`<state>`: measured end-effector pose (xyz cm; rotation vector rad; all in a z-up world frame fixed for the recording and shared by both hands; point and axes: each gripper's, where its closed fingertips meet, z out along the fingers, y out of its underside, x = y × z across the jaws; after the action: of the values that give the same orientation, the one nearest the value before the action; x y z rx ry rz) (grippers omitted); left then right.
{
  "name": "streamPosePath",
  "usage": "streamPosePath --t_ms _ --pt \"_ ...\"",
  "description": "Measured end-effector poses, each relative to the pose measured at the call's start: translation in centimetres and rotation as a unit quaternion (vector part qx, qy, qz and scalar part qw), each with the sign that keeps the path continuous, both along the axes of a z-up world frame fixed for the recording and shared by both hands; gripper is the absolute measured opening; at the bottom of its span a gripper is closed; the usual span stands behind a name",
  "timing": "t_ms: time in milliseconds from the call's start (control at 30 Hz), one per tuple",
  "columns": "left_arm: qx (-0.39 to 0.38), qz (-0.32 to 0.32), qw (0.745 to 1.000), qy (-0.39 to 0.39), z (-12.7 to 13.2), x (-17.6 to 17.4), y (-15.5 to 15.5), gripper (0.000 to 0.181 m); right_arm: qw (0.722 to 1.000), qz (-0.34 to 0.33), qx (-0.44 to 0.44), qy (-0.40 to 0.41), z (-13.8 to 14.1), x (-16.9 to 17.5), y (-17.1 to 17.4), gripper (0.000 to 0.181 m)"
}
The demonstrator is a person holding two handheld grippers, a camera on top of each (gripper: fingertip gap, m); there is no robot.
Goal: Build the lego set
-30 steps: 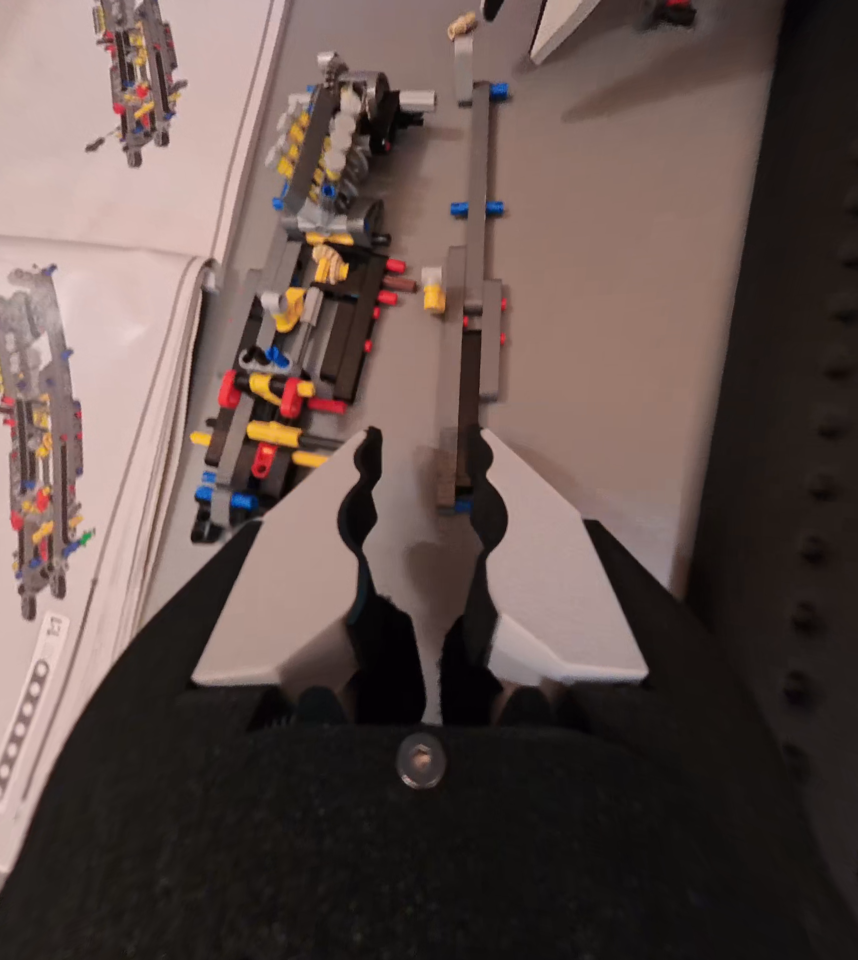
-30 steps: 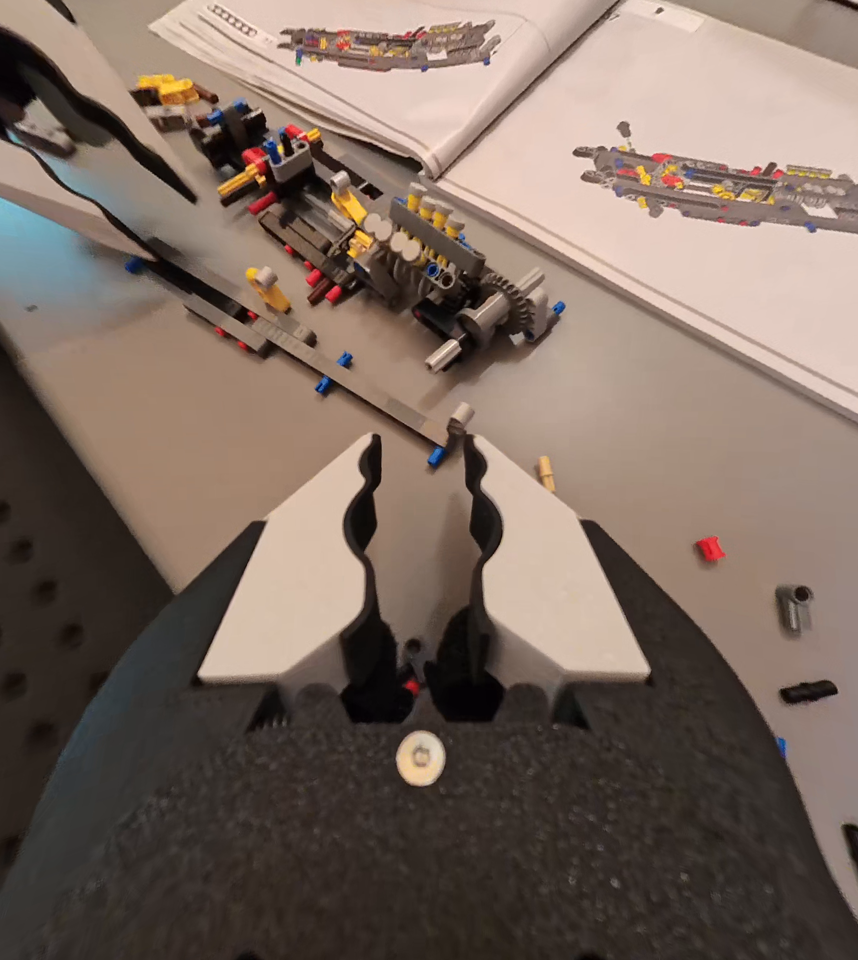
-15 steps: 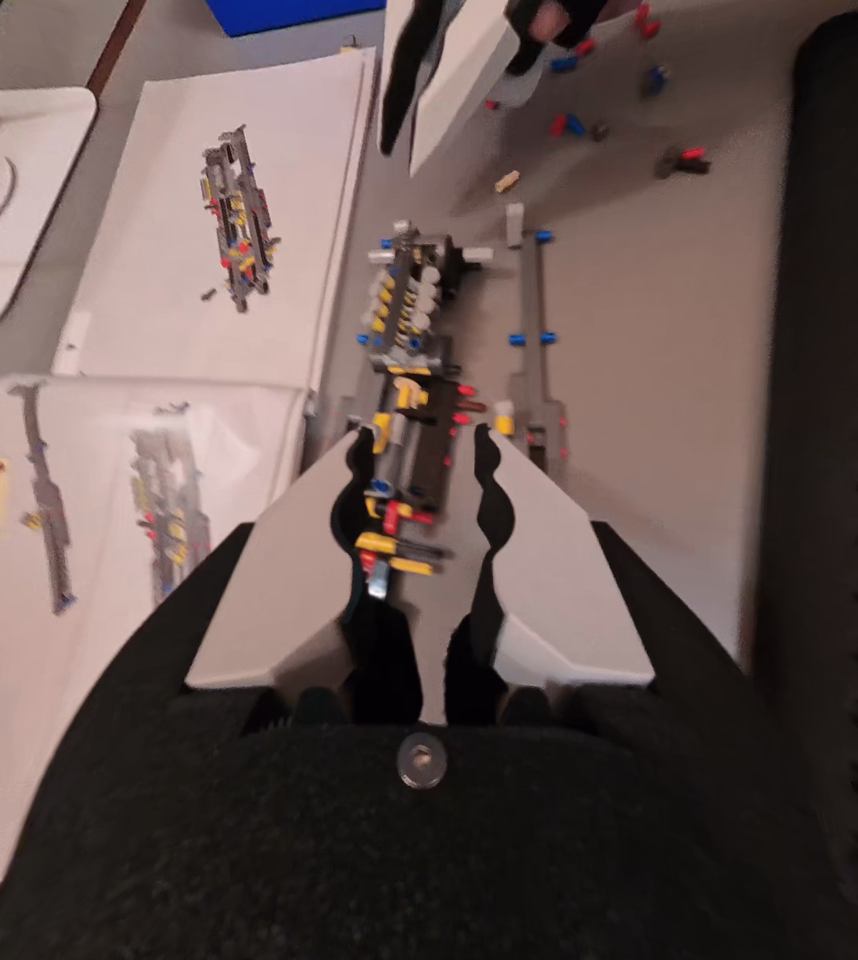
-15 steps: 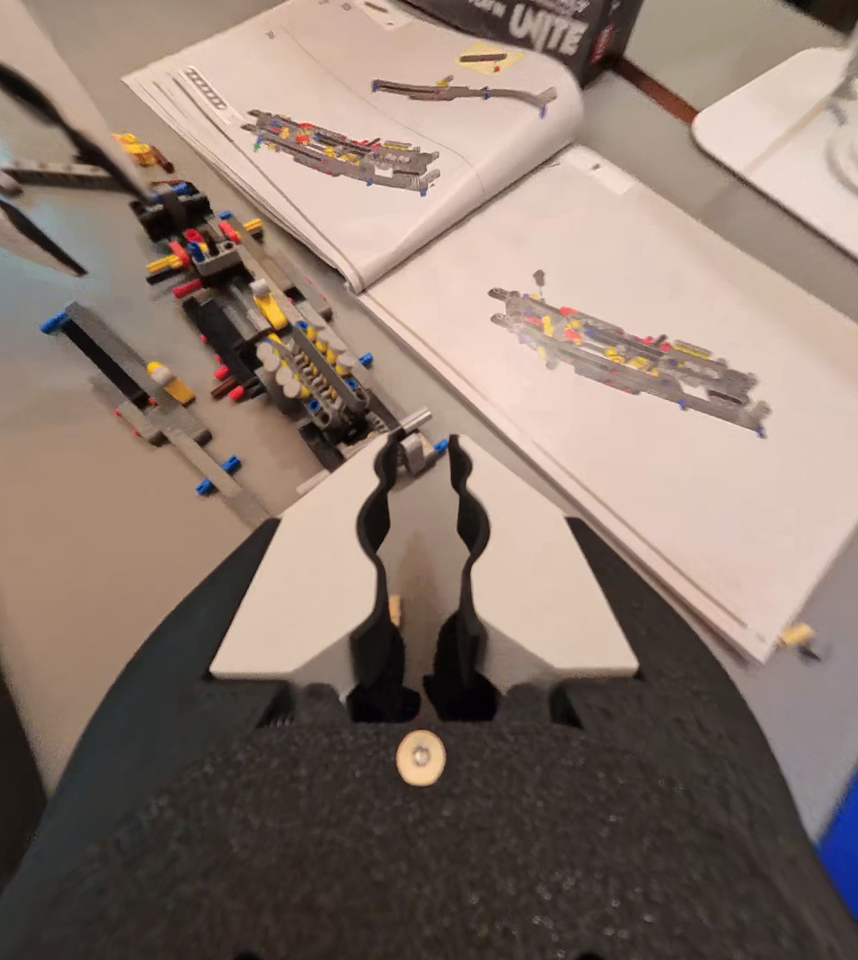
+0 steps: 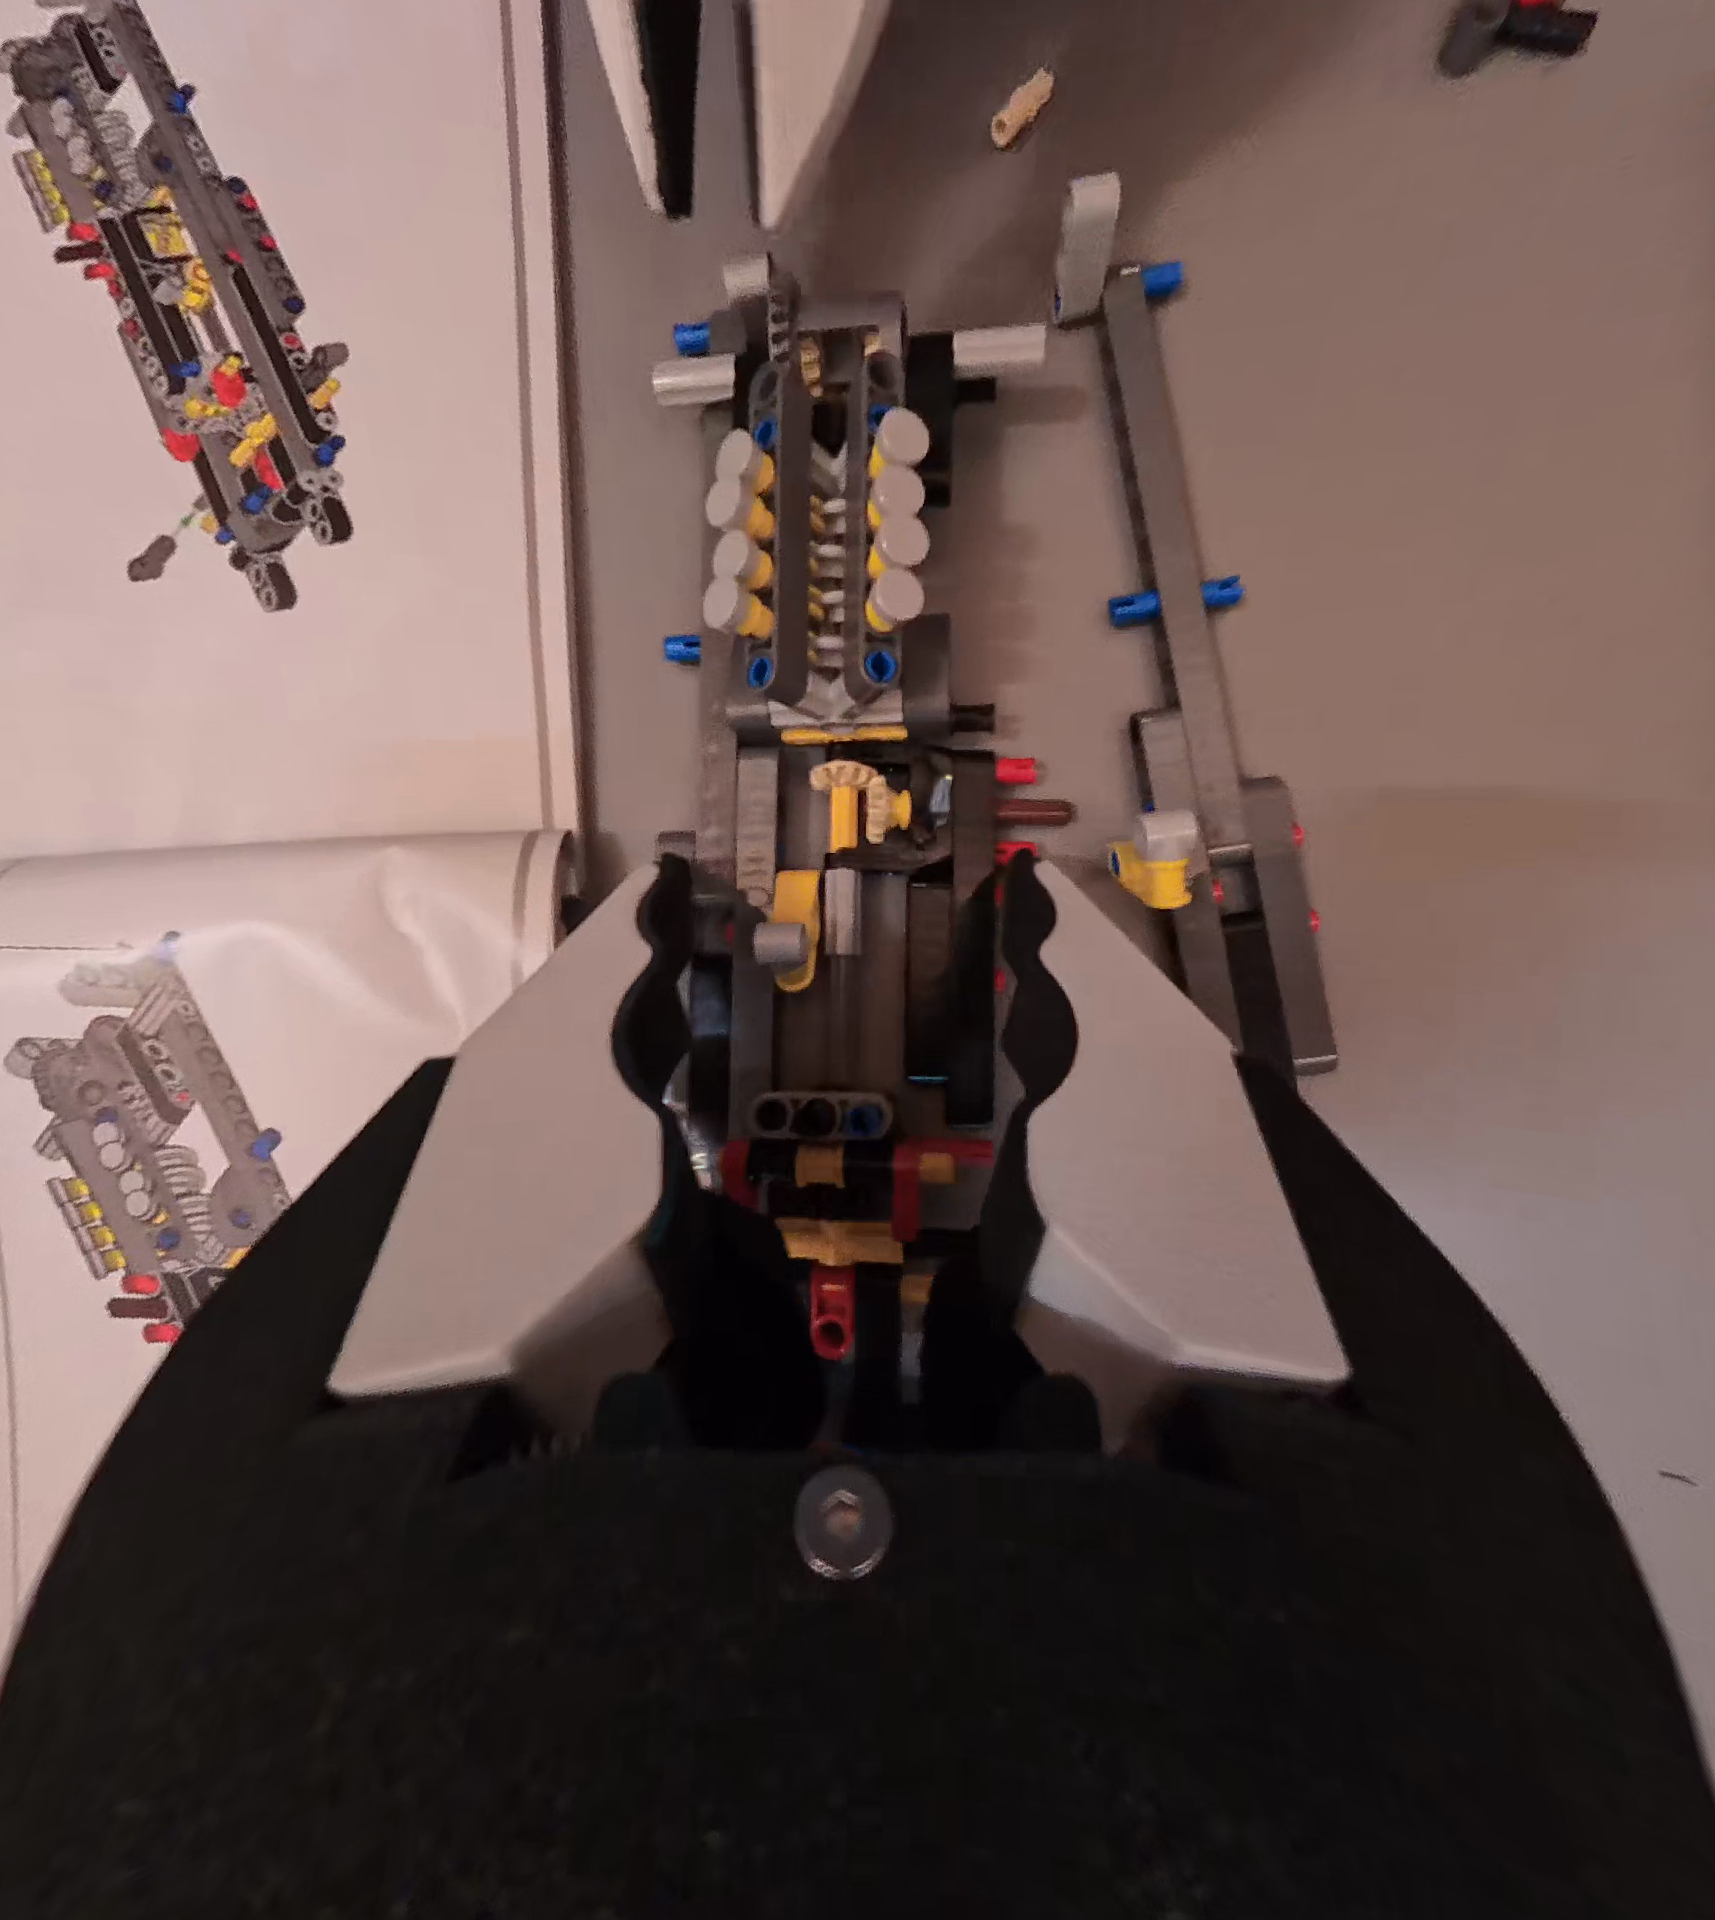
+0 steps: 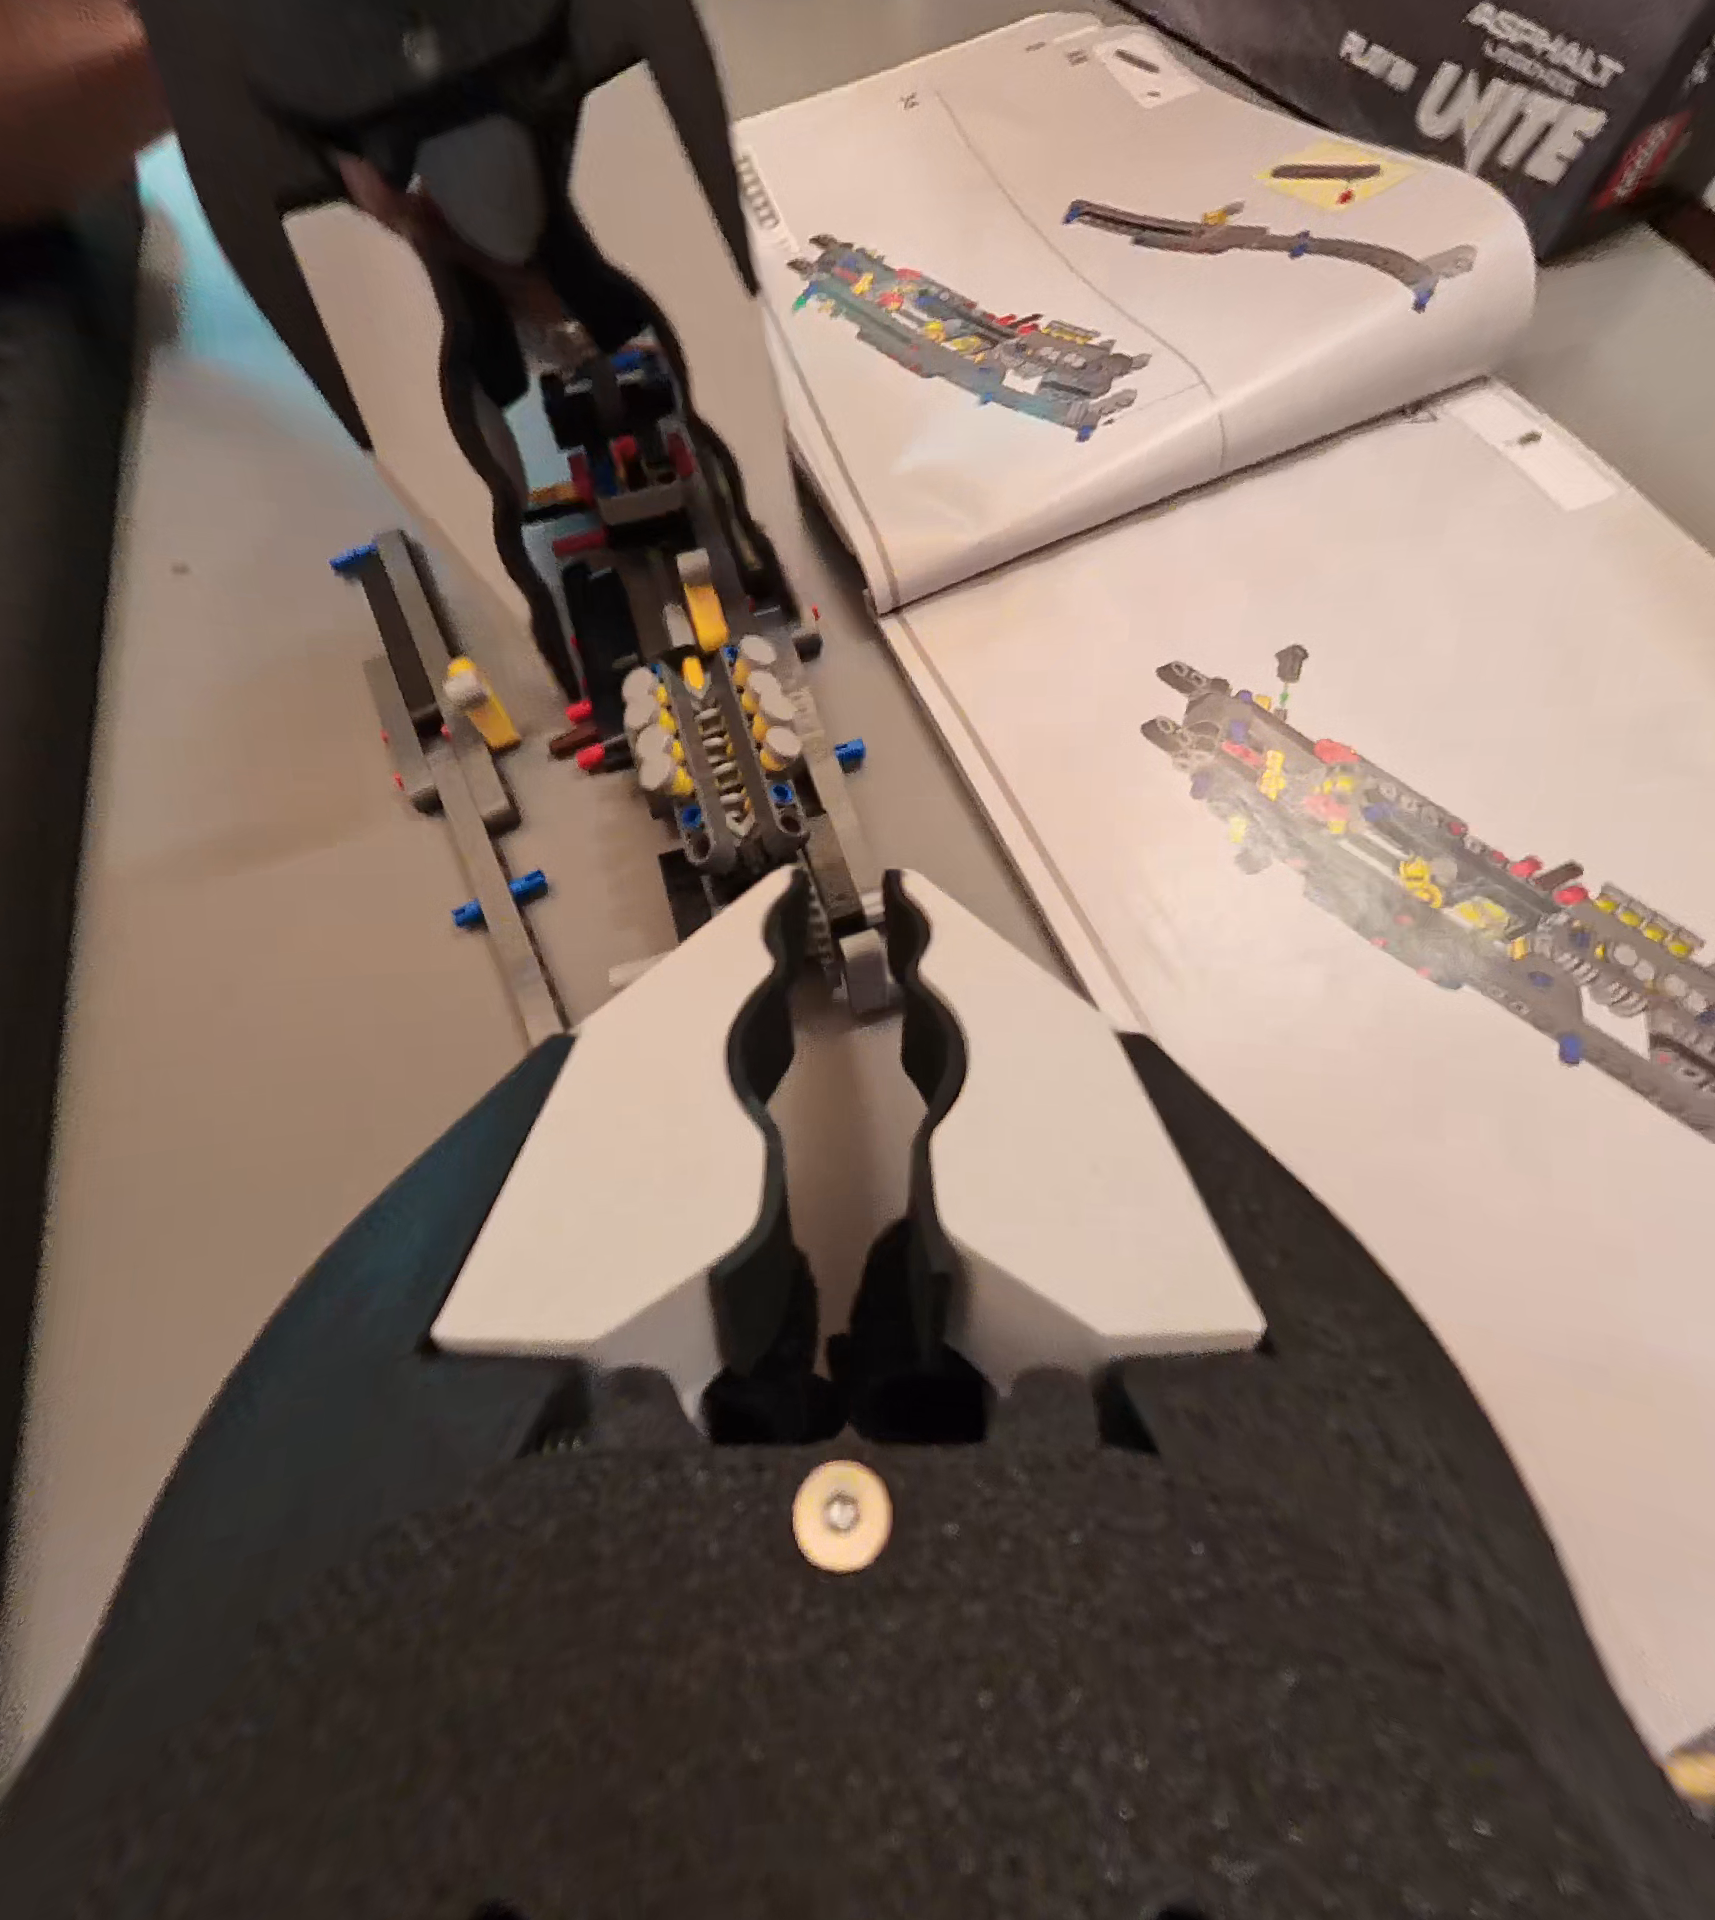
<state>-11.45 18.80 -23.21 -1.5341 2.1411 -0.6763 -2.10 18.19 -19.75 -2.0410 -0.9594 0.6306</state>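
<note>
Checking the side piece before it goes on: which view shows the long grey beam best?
The left wrist view: the long grey beam lies nearly whole and unblocked, right of the main model. The right wrist view shows it blurrier, its near end hidden.

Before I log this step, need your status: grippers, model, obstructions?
Left gripper open, fingers straddling chassis. Right gripper open at its gear end. Side beam loose alongside. Nothing blocking.

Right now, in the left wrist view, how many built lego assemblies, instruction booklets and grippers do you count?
Built lego assemblies: 2, the engine chassis and the long grey beam
Instruction booklets: 1, open
Grippers: 2, the left gripper and the right gripper
Total: 5
</note>
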Motion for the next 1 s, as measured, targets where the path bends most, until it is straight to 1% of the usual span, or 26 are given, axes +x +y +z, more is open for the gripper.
streamPosePath --t_ms 33,100,167,200,333,433,633,1000 --pt "-0.003 0.003 1.0 -0.002 0.0 0.0 0.0 0.057 1.0 -0.012 -0.016 0.017 0.0 0.2 0.2 0.007" --pt "-0.002 0.006 1.0 -0.004 0.0 0.1 0.0 0.057 0.998 -0.029 -0.047 0.042 -0.3 0.5 0.5 0.004" --pt "-0.002 0.008 1.0 -0.008 0.0 0.2 0.0 0.057 0.997 -0.034 -0.057 0.035 -1.1 0.9 0.5 0.004" --pt "-0.003 0.009 1.0 -0.011 0.0 0.2 0.0 0.057 0.997 -0.031 -0.058 0.031 -1.4 0.9 0.4 0.004" --pt "-0.009 0.013 1.0 -0.02 0.0 0.3 0.1 0.055 0.996 -0.025 -0.067 0.061 -1.1 0.3 0.3 0.003" --pt "-0.01 0.016 1.0 -0.019 0.0 0.3 0.1 0.055 0.996 -0.025 -0.07 0.043 -1.6 0.3 0.4 0.0" --pt "-0.012 0.019 1.0 -0.021 0.0 0.3 0.1 0.053 0.997 -0.024 -0.069 0.031 -1.6 0.6 0.2 0.0" --pt "-0.029 0.024 0.999 -0.019 -0.1 0.2 0.1 0.051 0.996 -0.03 -0.068 0.041 -1.5 1.3 0.0 0.0"
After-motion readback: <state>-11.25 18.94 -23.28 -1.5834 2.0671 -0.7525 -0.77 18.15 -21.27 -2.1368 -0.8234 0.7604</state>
